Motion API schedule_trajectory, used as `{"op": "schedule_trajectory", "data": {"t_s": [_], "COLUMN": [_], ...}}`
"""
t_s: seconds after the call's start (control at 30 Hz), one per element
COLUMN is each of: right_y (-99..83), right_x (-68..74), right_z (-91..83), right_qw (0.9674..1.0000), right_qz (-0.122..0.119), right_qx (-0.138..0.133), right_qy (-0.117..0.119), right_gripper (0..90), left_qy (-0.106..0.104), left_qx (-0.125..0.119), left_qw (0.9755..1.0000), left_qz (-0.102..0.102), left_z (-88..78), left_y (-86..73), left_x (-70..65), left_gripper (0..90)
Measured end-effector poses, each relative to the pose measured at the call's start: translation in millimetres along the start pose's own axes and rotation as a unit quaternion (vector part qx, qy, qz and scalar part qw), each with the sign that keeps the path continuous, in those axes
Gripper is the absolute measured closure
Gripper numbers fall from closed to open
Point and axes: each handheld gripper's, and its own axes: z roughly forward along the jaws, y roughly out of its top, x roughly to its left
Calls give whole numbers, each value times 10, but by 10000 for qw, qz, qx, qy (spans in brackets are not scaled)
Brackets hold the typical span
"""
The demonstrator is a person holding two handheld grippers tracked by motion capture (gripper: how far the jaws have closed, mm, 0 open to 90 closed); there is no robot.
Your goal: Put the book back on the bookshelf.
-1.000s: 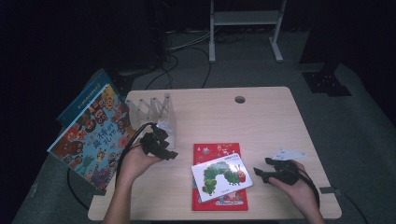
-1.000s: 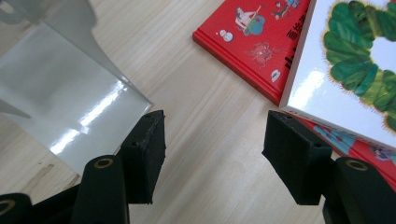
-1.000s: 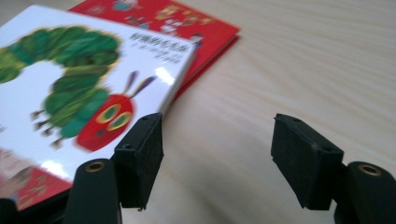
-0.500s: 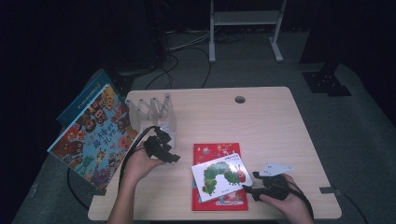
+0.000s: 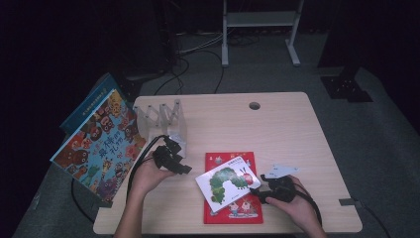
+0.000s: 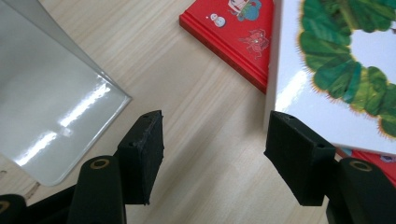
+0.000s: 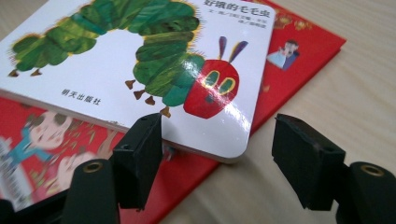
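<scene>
Currently my right gripper [image 7: 217, 158] sits at the near corner of the caterpillar book [image 7: 140, 70], jaws parted and gripping nothing; that book lies askew on the red book [image 5: 233, 210] near the table's [image 5: 297, 129] front edge. My left gripper [image 6: 219, 154] hovers released over bare wood beside the clear rack [image 6: 46, 98]. Likely risk: a pinch catches both covers, dragging the red book along.

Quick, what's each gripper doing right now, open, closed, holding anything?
Left gripper: open, nothing between its jaws, over bare table.
Right gripper: open, holding nothing, at the corner of the caterpillar book.
</scene>
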Motion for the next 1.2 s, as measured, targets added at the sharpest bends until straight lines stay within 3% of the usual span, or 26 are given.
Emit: {"op": "schedule_trajectory", "data": {"t_s": [0.3,0.47,0.57,0.7,0.77,0.83,0.9,1.1,1.2], "right_y": [207,246,230,214,210,215,232,277,308], "right_x": [-59,-16,158,273,356,385,404,361,333], "right_z": [222,240,216,222,263,295,331,443,505], "right_qw": [10000,9999,9997,9995,9993,9989,9987,9995,9993], "right_qz": [-73,-88,-181,-244,-344,-429,-414,-159,-151], "right_qx": [-44,-59,-96,-139,-113,-130,-153,-240,-295], "right_qy": [-33,13,125,122,2,-134,-239,-146,-143], "right_gripper": [336,310,267,240,197,211,203,182,181], "left_qy": [-123,-161,-171,-214,-260,-307,-310,-387,-467], "left_qx": [19,28,11,10,0,28,35,53,31], "left_qw": [9999,9998,9998,9997,9996,9994,9993,9990,9985], "left_qz": [-83,-111,-94,-111,-148,-168,-187,-224,-280], "left_z": [31,39,42,49,64,92,110,155,175], "left_y": [-65,-80,-92,-95,-96,-89,-83,-79,-88], "left_x": [17,14,9,-1,-11,-8,-9,-19,-12], "left_gripper": [353,352,349,344,336,330,314,256,243]}}
